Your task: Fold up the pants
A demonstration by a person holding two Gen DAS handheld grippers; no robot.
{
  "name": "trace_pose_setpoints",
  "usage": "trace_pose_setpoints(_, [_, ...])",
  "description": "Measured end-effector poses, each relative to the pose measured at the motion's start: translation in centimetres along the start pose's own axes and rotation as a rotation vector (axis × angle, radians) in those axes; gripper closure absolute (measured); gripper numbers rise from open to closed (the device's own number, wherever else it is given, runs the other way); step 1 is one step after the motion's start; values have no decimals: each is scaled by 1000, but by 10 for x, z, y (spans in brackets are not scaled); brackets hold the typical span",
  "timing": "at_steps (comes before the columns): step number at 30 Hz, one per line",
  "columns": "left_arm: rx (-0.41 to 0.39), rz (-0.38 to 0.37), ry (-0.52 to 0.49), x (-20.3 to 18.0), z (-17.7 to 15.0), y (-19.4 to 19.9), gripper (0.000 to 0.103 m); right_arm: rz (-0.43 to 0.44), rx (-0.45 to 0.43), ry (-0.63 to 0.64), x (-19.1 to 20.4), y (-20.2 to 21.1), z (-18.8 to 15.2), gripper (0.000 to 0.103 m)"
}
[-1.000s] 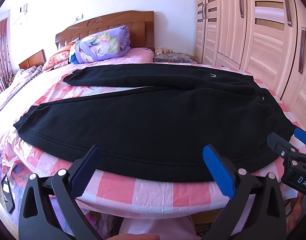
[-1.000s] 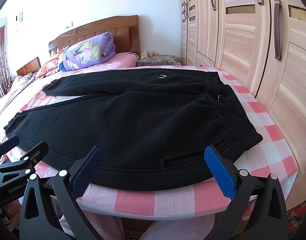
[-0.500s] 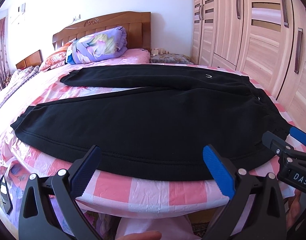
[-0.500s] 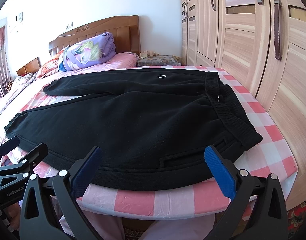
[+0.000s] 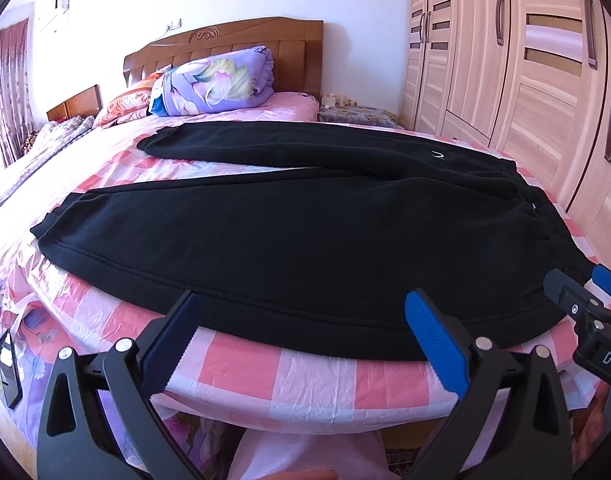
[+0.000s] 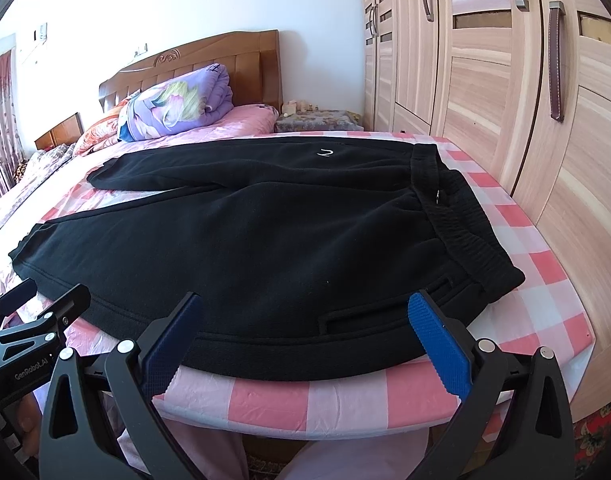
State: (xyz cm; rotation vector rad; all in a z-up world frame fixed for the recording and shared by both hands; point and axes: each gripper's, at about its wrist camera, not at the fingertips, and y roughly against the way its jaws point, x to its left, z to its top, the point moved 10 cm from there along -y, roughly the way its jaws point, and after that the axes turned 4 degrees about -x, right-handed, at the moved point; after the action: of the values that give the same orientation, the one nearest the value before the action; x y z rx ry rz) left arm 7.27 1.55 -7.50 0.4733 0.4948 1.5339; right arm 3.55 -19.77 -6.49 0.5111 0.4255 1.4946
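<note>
The left gripper is hovering just off the near edge of the bed, its blue-padded jaws standing wide apart and gripping nothing. The right gripper is hanging beside it, jaws likewise spread and empty, facing the pocket end of the pants. The black pants are lying flat on the pink checked sheet, waistband toward the wardrobe, legs stretching away to the left, the far leg angling apart from the near one. A purple quilt is sitting rolled against the headboard.
</note>
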Motion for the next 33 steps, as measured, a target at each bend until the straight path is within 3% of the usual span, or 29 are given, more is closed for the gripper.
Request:
trace_pose_setpoints(25, [54, -11, 15, 1, -20, -7, 1, -7, 15, 10, 0, -4, -9, 4])
trace_pose_setpoints(27, [68, 15, 7, 2, -26, -5, 1, -10, 16, 7, -2, -4, -10, 4])
trace_pose_setpoints(31, [3, 28, -21, 0, -22, 8, 1, -9, 12, 1, -5, -4, -11, 4])
trace_pose_setpoints(33, [19, -13, -15, -5, -26, 9, 1, -8, 1, 6, -6, -2, -9, 4])
